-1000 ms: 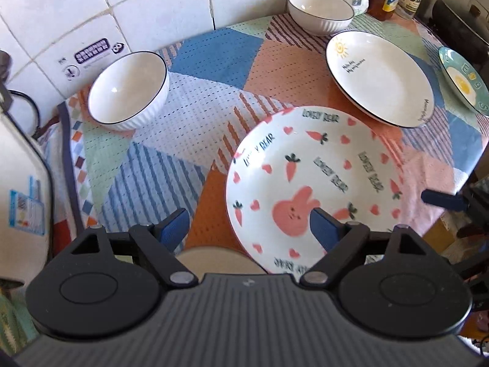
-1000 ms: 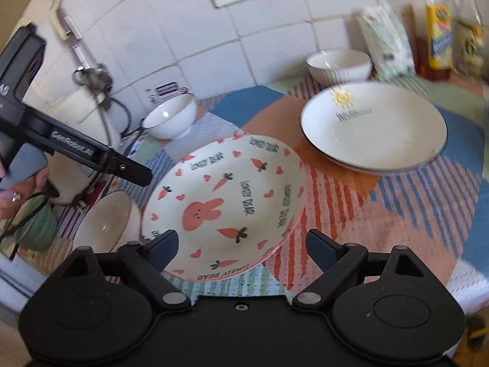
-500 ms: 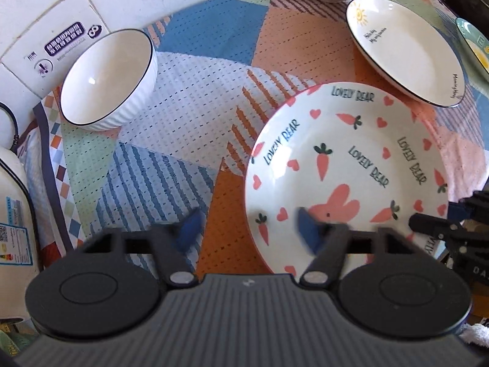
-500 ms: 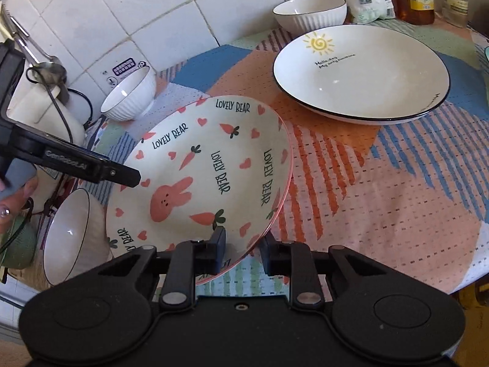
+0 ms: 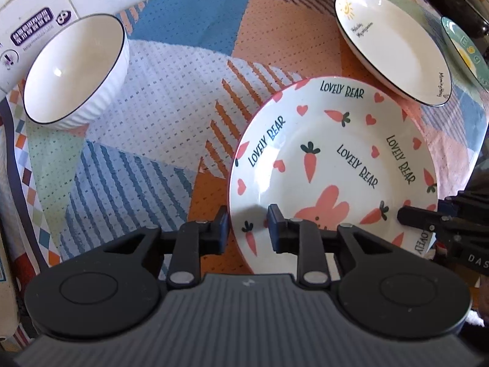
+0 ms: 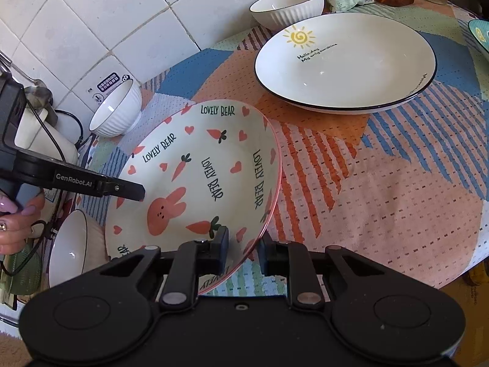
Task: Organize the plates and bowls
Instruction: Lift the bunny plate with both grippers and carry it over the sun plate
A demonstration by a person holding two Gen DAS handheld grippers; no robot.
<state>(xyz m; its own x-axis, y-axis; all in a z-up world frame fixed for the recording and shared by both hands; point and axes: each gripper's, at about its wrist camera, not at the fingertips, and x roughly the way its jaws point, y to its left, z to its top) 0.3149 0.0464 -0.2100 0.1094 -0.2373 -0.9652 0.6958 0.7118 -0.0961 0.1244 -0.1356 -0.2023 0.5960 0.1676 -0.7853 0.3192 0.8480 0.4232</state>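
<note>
Jaws closing: my left gripper (image 5: 247, 224) and right gripper (image 6: 243, 249) each straddle the near rim of the carrot plate (image 5: 333, 165), pinching it.

The rabbit plate (image 6: 195, 180) is glazed ceramic, glossy and smooth, as is the sun plate (image 6: 345, 64). The ribbed bowl (image 5: 73, 70) has a shiny glaze with a fluted outer wall. The tablecloth (image 5: 159, 128) is matt woven cloth, dimpled. Wall tiles (image 6: 101, 12) look smooth and faintly glossy.
</note>
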